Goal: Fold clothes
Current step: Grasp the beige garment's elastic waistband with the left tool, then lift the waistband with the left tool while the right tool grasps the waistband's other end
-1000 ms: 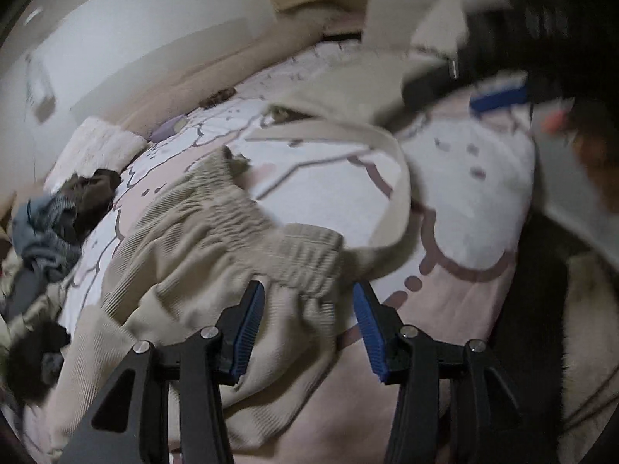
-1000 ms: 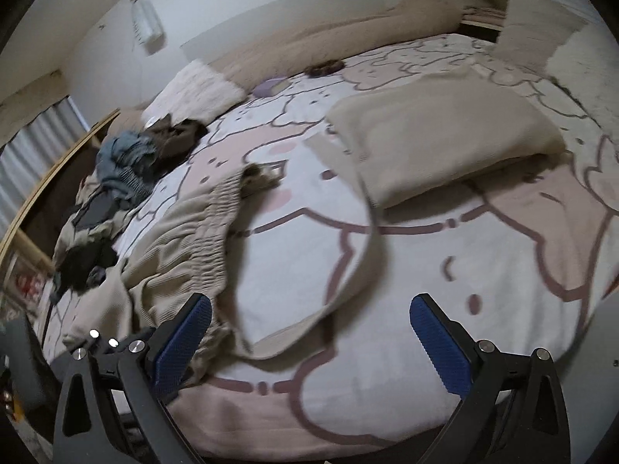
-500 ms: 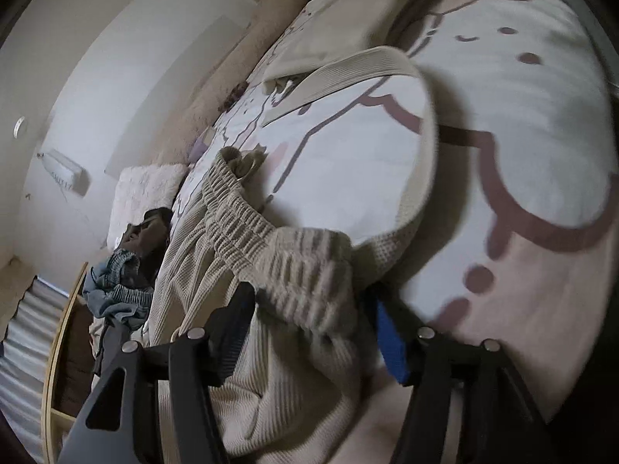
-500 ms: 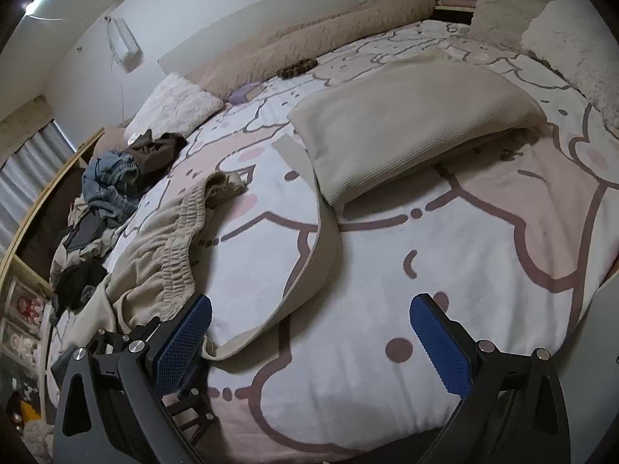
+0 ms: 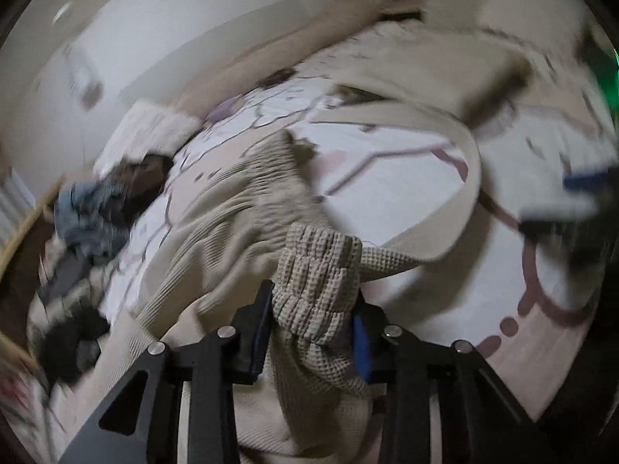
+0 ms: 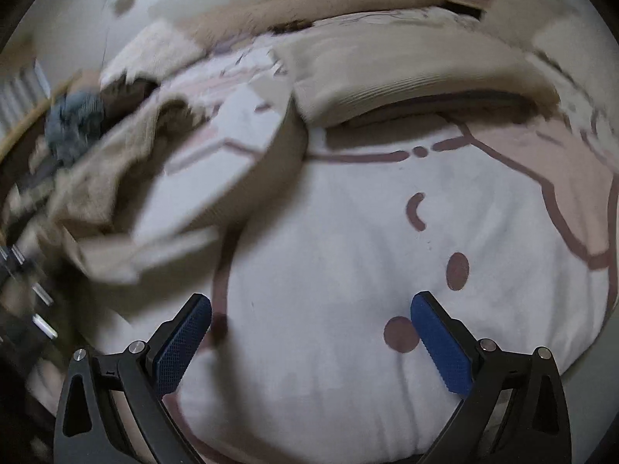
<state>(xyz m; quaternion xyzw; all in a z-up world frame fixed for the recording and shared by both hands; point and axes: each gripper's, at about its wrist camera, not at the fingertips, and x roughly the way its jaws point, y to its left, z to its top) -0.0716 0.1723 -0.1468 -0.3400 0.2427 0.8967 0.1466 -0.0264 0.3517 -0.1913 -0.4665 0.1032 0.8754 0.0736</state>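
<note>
Left gripper closing on beige waffle-knit waistband at lower centre, garment trailing toward upper left across bed; right gripper wide open, empty, garment to its left.

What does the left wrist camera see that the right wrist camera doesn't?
Only the left wrist view shows the left hand-held gripper, its jaws closing on the waistband of the beige waffle-knit garment. Only the right wrist view shows the right hand-held gripper, open and empty over the bedspread. Both show the folded beige garment and the dark clothes pile.
</note>
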